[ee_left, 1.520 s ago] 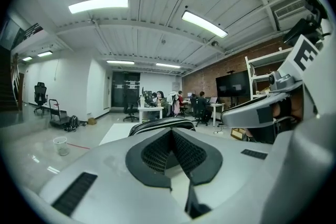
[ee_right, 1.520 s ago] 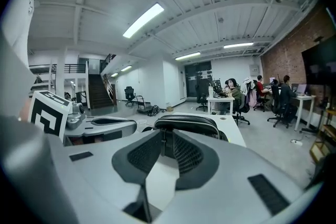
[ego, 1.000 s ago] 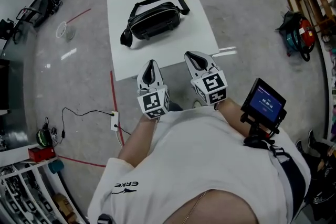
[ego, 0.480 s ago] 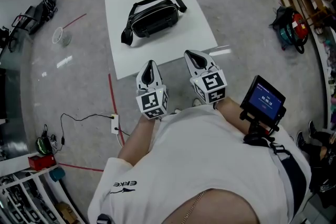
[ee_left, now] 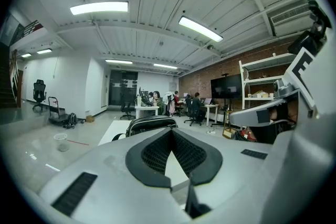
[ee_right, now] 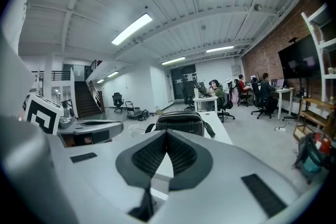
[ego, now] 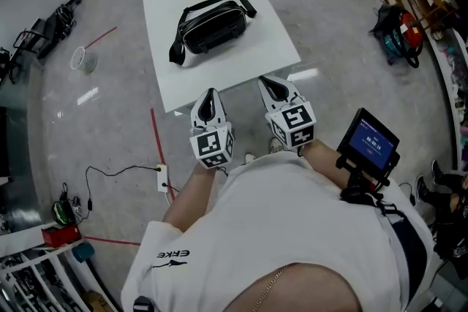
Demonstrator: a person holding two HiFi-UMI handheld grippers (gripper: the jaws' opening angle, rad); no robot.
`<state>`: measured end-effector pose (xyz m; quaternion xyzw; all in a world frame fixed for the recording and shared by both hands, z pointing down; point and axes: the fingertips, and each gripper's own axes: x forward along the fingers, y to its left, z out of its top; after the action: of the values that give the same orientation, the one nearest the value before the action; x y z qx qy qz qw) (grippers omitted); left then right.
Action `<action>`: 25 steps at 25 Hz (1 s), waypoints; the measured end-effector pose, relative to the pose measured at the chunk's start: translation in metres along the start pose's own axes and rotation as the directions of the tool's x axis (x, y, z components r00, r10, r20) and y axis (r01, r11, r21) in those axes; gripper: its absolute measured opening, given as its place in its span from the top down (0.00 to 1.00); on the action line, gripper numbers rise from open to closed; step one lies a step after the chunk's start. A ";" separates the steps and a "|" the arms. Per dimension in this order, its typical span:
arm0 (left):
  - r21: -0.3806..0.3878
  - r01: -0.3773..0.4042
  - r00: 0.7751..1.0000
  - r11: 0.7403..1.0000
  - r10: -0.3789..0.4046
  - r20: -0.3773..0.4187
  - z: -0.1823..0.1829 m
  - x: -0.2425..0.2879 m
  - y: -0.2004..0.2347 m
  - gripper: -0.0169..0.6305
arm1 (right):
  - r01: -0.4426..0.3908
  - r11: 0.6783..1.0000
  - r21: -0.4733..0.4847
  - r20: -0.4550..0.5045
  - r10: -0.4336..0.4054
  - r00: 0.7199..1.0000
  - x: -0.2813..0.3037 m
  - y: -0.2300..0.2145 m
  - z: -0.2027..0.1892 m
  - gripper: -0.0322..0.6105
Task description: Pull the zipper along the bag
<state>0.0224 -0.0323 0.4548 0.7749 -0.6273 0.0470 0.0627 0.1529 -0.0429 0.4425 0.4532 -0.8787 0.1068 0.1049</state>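
Note:
A black bag (ego: 213,24) with a strap lies on a white table (ego: 241,69), near its middle. Both grippers hover in front of the table's near edge, short of the bag and touching nothing. My left gripper (ego: 210,93) is shut and empty; in its own view the pads meet at the left gripper's tip (ee_left: 170,131), with the bag (ee_left: 150,123) beyond. To its right, the right gripper (ego: 271,84) is also shut and empty. Its own view has the right gripper's closed tip (ee_right: 167,134) pointing at the bag (ee_right: 180,119). The zipper is too small to make out.
A person in a white shirt holds the grippers, with a small blue-lit screen (ego: 371,147) at the right. Red tape (ego: 156,135) and a power strip (ego: 162,176) lie on the floor left of the table. Bags (ego: 395,36) sit at the right wall, a cup (ego: 82,58) at the left.
The head view has drifted, so the table and bag sit slightly higher and further left. Both grippers stay side by side before the table's near edge.

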 end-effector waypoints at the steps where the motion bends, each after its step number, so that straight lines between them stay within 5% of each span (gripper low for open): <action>1: 0.001 0.002 1.000 1.000 -0.002 -0.001 -0.001 -0.002 0.001 0.97 | -0.001 1.000 0.001 -0.002 0.001 1.000 0.000 0.003 -0.002 0.94; 25: 0.002 0.019 1.000 1.000 -0.019 -0.010 -0.003 -0.007 -0.008 0.97 | -0.034 0.999 -0.018 -0.022 0.034 0.999 -0.002 0.015 -0.003 0.94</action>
<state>0.0282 -0.0230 0.4567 0.7805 -0.6197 0.0510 0.0657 0.1419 -0.0323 0.4435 0.4362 -0.8860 0.1055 0.1168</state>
